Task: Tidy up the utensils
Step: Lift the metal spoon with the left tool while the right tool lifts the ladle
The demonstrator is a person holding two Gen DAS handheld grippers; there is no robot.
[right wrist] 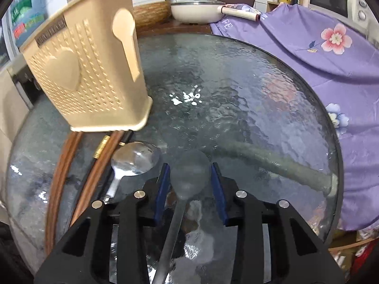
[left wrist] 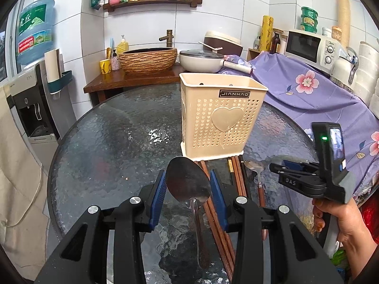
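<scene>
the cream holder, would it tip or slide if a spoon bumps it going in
The holder looks like thin perforated plastic and seems empty, so probably light. It is tall over a small base on a glass table, so a bump near the rim could likely slide or tip it.

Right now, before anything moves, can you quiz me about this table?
1. True or false: chopsticks stick out of the holder's top.
2. Which shape is on the holder's front? A star, B heart, C circle.
3. Fill in: the thing between the left tongs is a ____.

Key: 1 false, they lie flat in front of it. 2 B. 3 spoon.
</scene>
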